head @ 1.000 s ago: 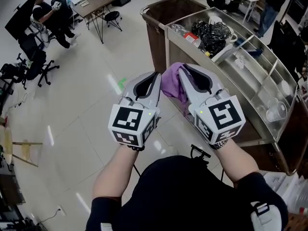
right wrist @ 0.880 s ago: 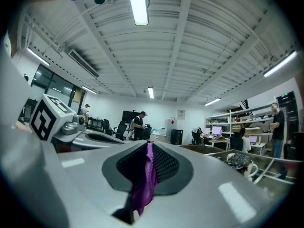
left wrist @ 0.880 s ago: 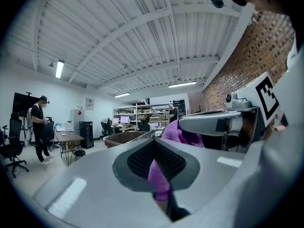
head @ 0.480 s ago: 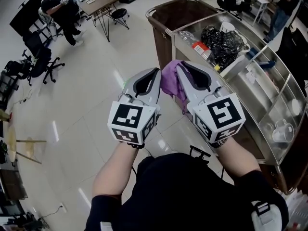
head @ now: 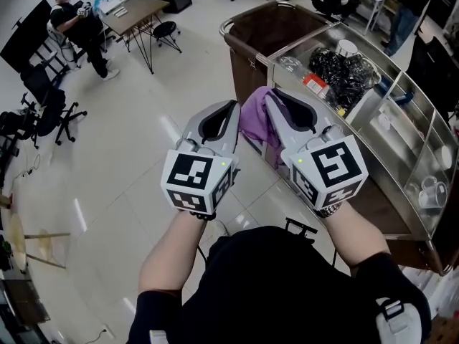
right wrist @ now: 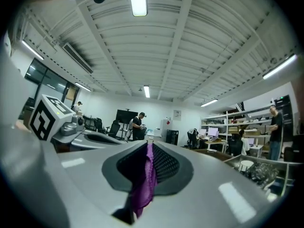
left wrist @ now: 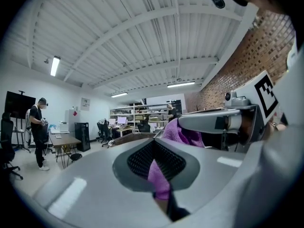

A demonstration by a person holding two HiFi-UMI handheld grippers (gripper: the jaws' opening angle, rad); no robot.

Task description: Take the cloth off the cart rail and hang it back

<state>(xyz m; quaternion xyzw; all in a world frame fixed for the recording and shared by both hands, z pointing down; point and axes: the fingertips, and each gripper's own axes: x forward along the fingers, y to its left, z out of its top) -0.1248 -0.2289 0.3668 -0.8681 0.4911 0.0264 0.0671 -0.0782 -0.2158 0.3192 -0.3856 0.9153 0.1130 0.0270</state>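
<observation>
Since the earlier frame the cart (head: 247,21) has been shifted rightward and upward in the head view, and more bare floor (head: 129,142) is now seen beside it. The cloth (head: 255,119) is held off the rail, in the air near the cart's brown end, and is spanned between both tools. The left gripper (head: 231,108) is pressed together on one fold and the right gripper (head: 271,96) on another, each fold pinched between ribbed dark pads.

A deep brown bin (head: 269,31) is set into the cart's end. In the divided steel tray beside it, a crumpled black bundle (head: 344,67), a white cup (head: 348,47) and a red-labelled packet (head: 313,84) are gathered in the nearest compartment. Clear glasses (head: 429,188) are kept in the farthest one.

The cloth is purple, soft and fleecy, and is draped in loose folds. The cart's rim is formed by a rounded chrome tube. The floor is glossy pale tile.

Wide open floor is left to the grippers' left, bounded far off by a desk (head: 136,9), office chairs (head: 50,113) and a person (head: 75,20).
</observation>
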